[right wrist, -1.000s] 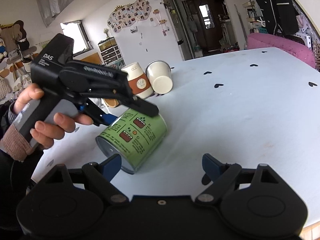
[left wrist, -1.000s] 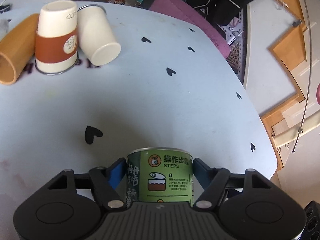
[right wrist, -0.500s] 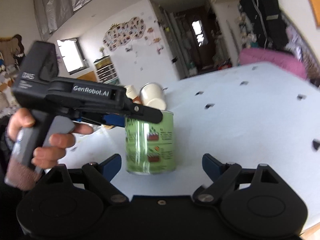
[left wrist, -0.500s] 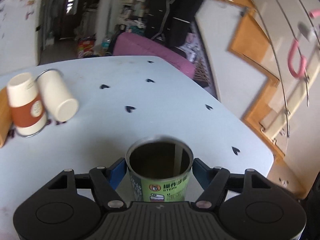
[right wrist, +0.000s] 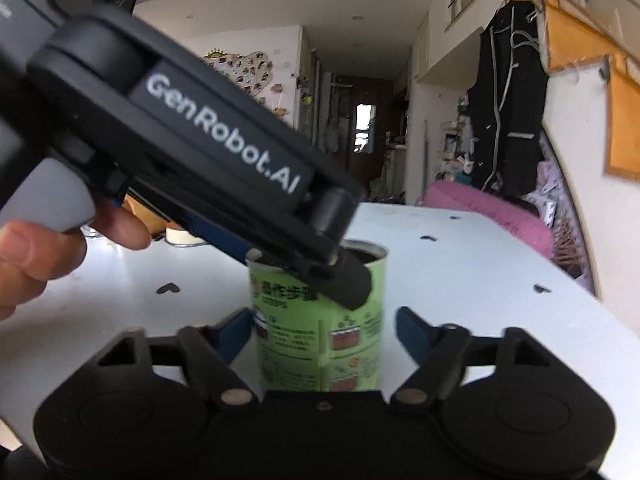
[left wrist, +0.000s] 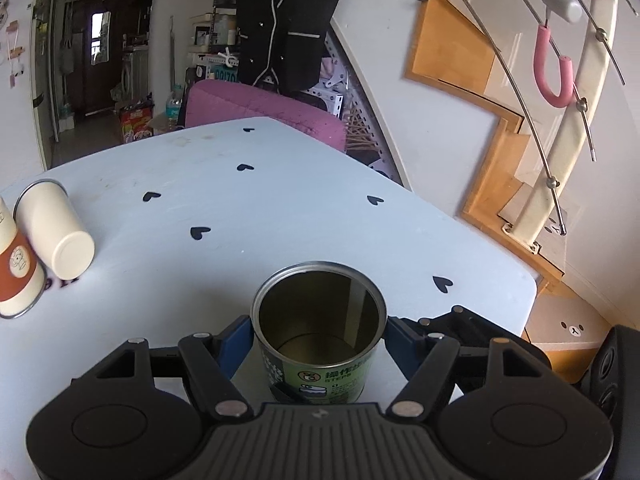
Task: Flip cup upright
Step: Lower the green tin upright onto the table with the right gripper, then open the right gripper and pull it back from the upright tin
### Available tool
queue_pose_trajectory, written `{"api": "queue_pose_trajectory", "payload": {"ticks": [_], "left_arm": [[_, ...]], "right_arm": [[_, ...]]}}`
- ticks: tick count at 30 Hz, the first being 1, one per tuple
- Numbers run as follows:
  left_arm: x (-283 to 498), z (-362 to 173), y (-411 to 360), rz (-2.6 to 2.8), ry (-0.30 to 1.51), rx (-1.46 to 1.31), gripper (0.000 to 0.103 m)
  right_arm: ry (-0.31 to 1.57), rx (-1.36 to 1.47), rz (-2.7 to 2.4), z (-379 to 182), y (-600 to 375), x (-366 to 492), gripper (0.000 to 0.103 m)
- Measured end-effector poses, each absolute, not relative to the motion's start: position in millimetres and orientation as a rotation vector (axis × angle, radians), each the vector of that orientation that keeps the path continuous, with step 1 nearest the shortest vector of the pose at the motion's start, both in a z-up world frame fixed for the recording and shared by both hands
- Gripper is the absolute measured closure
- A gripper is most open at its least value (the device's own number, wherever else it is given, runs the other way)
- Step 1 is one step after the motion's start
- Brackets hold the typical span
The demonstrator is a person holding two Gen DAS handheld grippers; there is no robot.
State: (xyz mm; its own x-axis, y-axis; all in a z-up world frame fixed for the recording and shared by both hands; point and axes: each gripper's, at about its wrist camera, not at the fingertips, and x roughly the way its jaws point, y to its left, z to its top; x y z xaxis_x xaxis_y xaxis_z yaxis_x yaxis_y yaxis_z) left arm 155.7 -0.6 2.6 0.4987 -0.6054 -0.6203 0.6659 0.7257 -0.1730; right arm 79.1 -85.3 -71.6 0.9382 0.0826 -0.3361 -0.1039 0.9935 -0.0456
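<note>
A green tin cup [left wrist: 320,344] with printed labels stands upright on the pale blue table [left wrist: 248,216], its open mouth facing up. My left gripper [left wrist: 319,332] is shut on the cup, one blue pad on each side. In the right wrist view the cup [right wrist: 320,332] stands just ahead of my right gripper [right wrist: 324,330], whose fingers are spread wider than the cup and do not grip it. The left gripper body [right wrist: 192,152] reaches down over the cup's rim from the upper left.
A white paper cup [left wrist: 54,232] lies on its side at the table's left. A cup with a brown sleeve [left wrist: 16,272] stands beside it. The table's right edge [left wrist: 520,280] drops to the floor. A pink seat [left wrist: 264,108] is behind the table.
The left gripper has turned the green cup from lying on its side to standing upright. The right gripper has moved closer, so the cup now sits between its fingers.
</note>
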Motion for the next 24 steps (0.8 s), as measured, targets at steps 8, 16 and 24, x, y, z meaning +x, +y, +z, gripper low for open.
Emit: {"api": "queue_pose_trajectory", "payload": {"ticks": [8,16,24], "left_arm": [[155,3,11,-0.788,0.715,0.025,0.017],[151,-10,26,-0.737,0.711,0.012,0.016],[154,-16,34,-0.712,0.709,-0.009,0.016]], "right_arm": [[0.352,-0.067,0.028,-75,-109,98,0.03],[0.388,-0.046,-0.082,-70,-153,135,0.03],[0.436,-0.004,-0.092,-68,-169,152,0.03]]}}
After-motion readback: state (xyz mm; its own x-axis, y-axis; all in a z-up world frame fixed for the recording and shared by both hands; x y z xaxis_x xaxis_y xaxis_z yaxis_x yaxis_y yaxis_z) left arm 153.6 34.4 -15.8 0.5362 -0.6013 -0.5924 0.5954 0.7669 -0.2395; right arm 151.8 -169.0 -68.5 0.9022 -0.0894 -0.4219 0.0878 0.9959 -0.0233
